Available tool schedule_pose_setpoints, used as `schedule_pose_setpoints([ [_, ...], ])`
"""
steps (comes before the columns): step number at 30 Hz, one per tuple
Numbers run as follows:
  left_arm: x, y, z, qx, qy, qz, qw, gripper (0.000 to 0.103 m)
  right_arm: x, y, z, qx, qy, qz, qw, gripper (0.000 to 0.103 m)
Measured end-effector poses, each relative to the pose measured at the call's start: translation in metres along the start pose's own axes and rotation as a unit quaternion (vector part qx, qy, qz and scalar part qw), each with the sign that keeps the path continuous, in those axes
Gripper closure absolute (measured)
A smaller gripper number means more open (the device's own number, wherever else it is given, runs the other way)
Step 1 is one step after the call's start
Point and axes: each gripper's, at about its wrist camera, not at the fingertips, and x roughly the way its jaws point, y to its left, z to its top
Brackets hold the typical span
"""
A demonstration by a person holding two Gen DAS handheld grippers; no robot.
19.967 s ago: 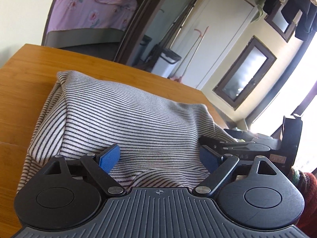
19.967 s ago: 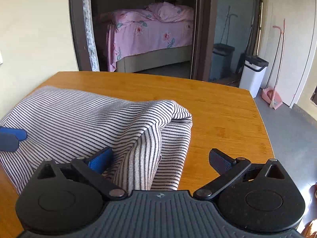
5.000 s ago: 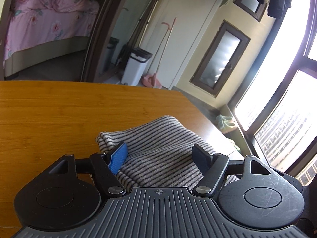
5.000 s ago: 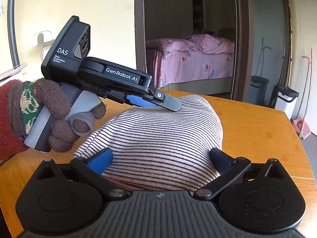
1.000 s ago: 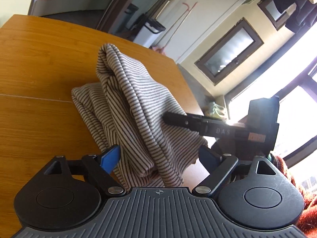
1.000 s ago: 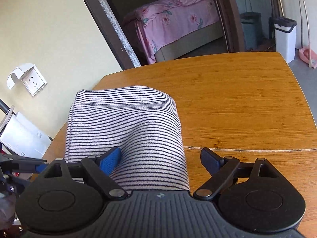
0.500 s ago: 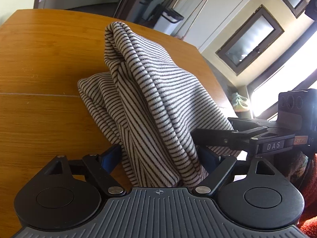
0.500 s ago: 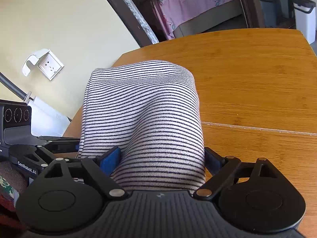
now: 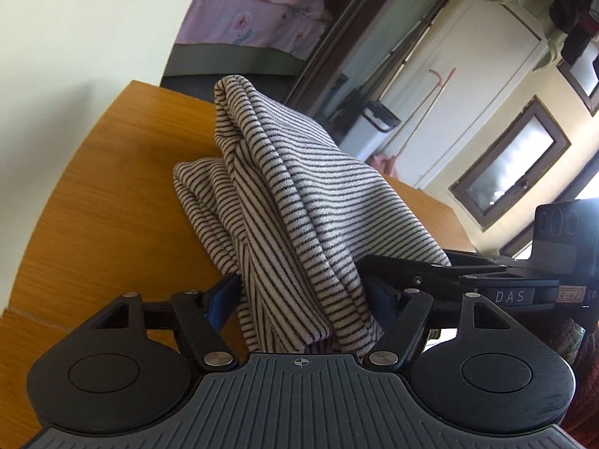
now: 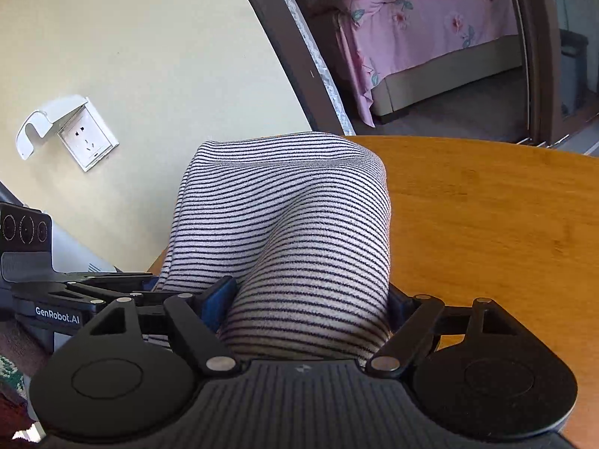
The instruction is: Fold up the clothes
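Striped garment (image 9: 299,202) bunched above wooden table (image 9: 112,202), left claw (image 9: 305,295) clamped on its near edge, right claw (image 10: 310,299) clamped on same bundle, pink bed (image 10: 430,30) beyond doorway.

"What can't you make out from your left gripper (image 9: 305,295)?"

"The striped garment (image 9: 299,202) bunches between my fingers and covers the right pad completely; only a sliver of the blue left pad shows. The cloth's lower end drops behind the gripper body, out of sight. It also hides much of the wooden table (image 9: 112,202) and the tips of my right gripper (image 9: 397,262) beside it."

"And from the right gripper (image 10: 309,299)?"

"The same: the garment (image 10: 299,224) fills the gap and buries the right pad. My left gripper (image 10: 112,288) is cut off by the frame's edge, its fingertips lost behind the cloth. Whether the fabric's far end touches the table (image 10: 486,224), I cannot tell."
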Motion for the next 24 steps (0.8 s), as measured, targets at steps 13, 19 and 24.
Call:
schedule_pose_setpoints([
  [13, -0.063, -0.036, 0.057, 0.091, -0.140, 0.068, 0.9835, 0.012, 0.041, 0.011, 0.017, -0.045, -0.020, -0.004, 0.999, 0.021],
  [19, -0.006, -0.013, 0.096, 0.039, -0.112, 0.031, 0.9925, 0.020, 0.020, 0.041, 0.007, -0.140, -0.036, -0.053, 0.988, 0.019],
  [24, 0.012, 0.028, 0.074, 0.015, -0.090, 0.030, 0.9953, 0.032, -0.012, 0.041, 0.011, -0.119, -0.070, -0.023, 0.990, 0.019],
])
